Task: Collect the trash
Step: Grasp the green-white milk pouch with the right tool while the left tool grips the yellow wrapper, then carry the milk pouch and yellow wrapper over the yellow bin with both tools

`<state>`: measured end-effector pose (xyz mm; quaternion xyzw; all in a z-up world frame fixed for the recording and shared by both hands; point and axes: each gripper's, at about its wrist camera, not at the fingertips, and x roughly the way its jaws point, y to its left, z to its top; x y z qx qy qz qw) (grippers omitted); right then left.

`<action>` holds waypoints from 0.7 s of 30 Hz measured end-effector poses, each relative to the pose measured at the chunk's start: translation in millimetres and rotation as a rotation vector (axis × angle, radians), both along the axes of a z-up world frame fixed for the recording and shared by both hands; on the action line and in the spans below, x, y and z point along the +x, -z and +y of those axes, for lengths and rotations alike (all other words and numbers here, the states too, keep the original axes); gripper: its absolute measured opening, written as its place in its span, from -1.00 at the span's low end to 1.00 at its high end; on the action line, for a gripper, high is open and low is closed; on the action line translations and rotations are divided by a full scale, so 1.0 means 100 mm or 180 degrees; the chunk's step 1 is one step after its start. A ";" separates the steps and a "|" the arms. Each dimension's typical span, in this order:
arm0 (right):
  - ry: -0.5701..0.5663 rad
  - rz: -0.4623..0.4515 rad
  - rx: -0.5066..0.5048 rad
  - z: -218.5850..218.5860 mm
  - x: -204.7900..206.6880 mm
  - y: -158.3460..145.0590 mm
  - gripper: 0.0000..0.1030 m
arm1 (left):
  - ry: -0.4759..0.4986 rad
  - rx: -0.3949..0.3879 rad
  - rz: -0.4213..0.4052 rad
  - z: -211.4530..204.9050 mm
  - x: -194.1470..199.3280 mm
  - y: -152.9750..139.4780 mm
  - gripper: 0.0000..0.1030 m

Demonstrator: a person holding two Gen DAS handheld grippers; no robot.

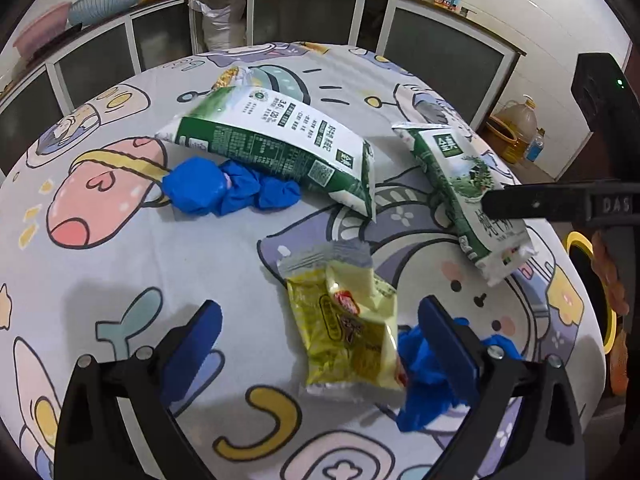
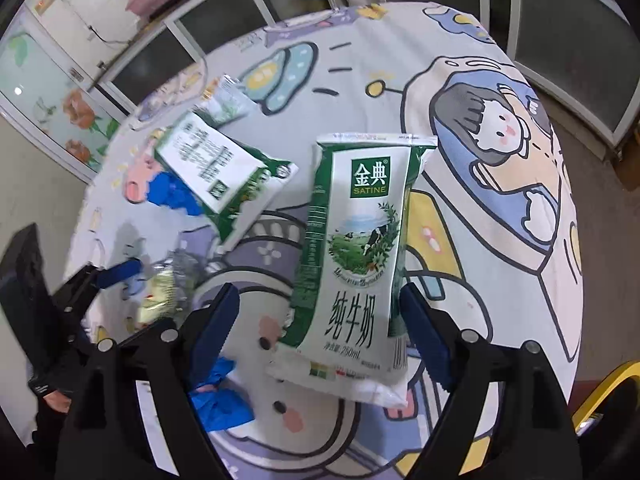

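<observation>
On the cartoon-print tablecloth (image 1: 120, 264) a yellow snack wrapper (image 1: 348, 328) lies between the wide-apart blue pads of my open left gripper (image 1: 320, 340). A crumpled blue glove (image 1: 424, 380) sits by its right finger. Further back, a green-and-white milk pouch (image 1: 276, 140) rests partly over another blue wad (image 1: 224, 188). In the right wrist view a second milk pouch (image 2: 356, 248) lies lengthwise between the fingers of my open right gripper (image 2: 320, 328). Its right pad is near the pouch's edge and its left pad stands clear. One right finger (image 1: 532, 200) shows over that pouch (image 1: 460, 184).
The round table drops off close on the right, where a yellow-rimmed bin (image 1: 592, 280) stands on the floor. Glass-door cabinets (image 1: 304, 16) run behind the table, with an oil bottle (image 1: 520, 124) on the floor beside them. The left gripper (image 2: 116, 272) shows at the left.
</observation>
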<state>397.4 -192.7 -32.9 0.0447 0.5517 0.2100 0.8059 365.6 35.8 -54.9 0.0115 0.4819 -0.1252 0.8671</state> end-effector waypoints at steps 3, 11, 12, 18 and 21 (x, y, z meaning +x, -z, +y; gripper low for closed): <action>0.0028 0.0056 -0.0090 0.03 0.08 0.08 0.53 | -0.0008 0.0030 0.0042 -0.04 0.08 0.07 0.84; 0.0073 0.0144 -0.0256 0.07 0.19 0.26 0.36 | -0.0114 0.0069 0.0087 -0.07 0.24 0.20 0.59; 0.0085 0.0124 -0.0292 0.08 0.20 0.26 0.28 | -0.0130 0.0101 0.0069 -0.07 0.24 0.20 0.36; 0.0091 -0.0009 -0.0329 0.07 0.13 0.22 0.25 | -0.0171 0.0095 0.0008 -0.02 0.24 0.12 -0.59; 0.0085 -0.0046 -0.0281 0.02 0.04 0.14 0.24 | -0.0195 0.0081 -0.0032 0.01 0.17 0.03 -0.64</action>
